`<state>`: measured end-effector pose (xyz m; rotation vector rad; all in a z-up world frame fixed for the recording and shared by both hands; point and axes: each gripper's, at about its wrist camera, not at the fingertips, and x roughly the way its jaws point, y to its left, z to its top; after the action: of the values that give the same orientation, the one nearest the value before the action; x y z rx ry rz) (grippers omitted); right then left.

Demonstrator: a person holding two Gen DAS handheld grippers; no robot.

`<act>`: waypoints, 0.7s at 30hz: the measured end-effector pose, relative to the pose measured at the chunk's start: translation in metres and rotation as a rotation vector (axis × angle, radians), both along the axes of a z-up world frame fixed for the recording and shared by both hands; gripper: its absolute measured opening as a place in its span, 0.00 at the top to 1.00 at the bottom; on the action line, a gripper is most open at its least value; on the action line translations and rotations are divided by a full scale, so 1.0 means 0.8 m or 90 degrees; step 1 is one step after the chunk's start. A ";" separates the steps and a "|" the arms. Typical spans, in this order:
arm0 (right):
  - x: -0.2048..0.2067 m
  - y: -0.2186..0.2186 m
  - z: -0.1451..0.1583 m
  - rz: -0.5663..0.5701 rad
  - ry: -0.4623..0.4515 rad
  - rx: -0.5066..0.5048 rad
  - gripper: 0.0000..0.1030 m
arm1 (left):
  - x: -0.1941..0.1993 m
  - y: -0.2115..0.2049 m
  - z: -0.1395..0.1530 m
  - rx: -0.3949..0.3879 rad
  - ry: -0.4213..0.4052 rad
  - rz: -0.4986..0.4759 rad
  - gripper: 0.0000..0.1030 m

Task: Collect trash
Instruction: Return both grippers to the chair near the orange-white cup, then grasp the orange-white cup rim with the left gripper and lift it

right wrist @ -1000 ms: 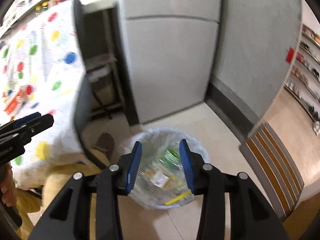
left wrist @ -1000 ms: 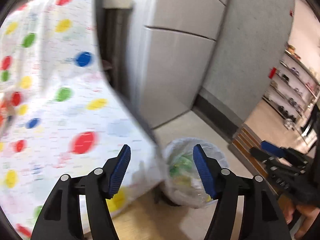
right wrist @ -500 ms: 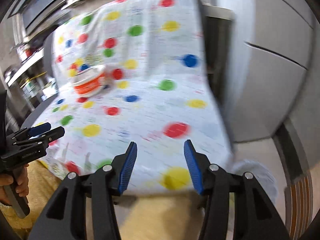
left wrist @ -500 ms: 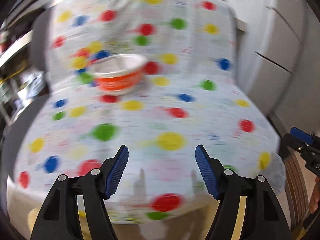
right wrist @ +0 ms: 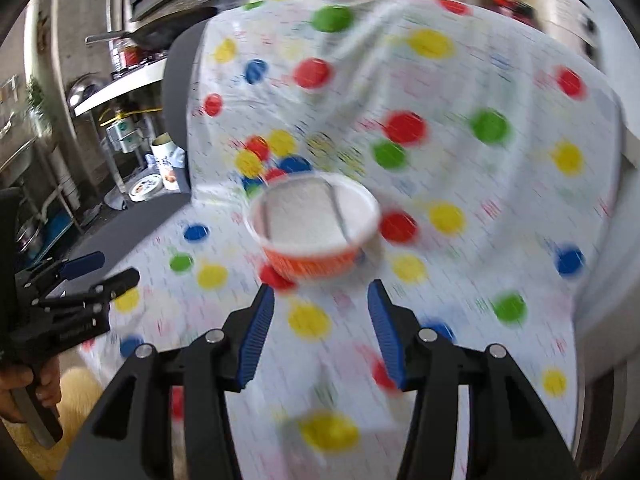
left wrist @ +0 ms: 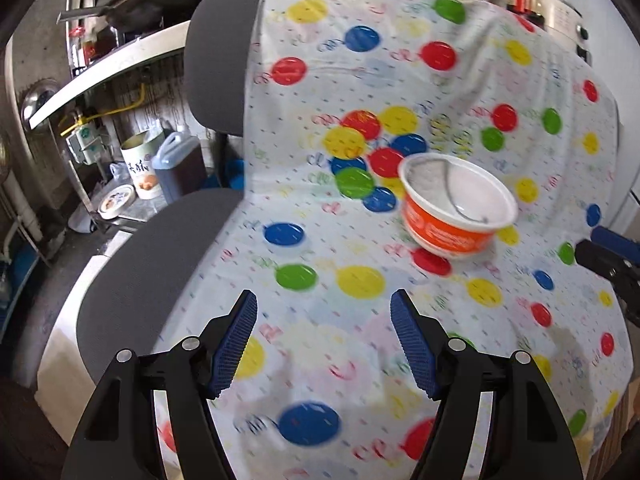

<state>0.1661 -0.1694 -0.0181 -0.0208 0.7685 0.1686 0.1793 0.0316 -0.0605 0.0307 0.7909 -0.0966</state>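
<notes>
Left gripper hangs spread and empty over the balloon-print cloth, the orange instant-noodle bowl ahead and right of its fingers. Right gripper, also spread and empty, has that bowl just beyond its fingertips, dead centre. Looks like the reach step; next, straddle the rim and squeeze gently.

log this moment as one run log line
target: bowl upright on chair cloth | left gripper open, empty | right gripper open, facing bowl
</notes>
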 end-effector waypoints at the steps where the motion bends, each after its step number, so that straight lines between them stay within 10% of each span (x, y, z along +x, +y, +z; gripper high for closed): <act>1: 0.020 0.010 -0.001 0.009 -0.004 0.000 0.53 | 0.009 0.005 0.001 0.003 -0.003 0.005 0.32; 8: 0.131 0.070 -0.035 0.051 0.005 -0.010 0.80 | 0.060 0.038 -0.014 -0.007 0.004 0.035 0.32; 17: 0.192 0.083 -0.069 -0.029 0.063 0.015 0.80 | 0.084 0.060 -0.042 -0.037 0.033 0.049 0.32; 21: 0.191 0.081 -0.075 -0.032 0.077 0.036 0.96 | 0.084 0.063 -0.044 -0.043 0.037 0.048 0.32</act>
<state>0.3189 -0.1048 -0.0780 0.0620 0.8836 0.1450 0.2463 0.0819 -0.0955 -0.0662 0.8461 -0.0522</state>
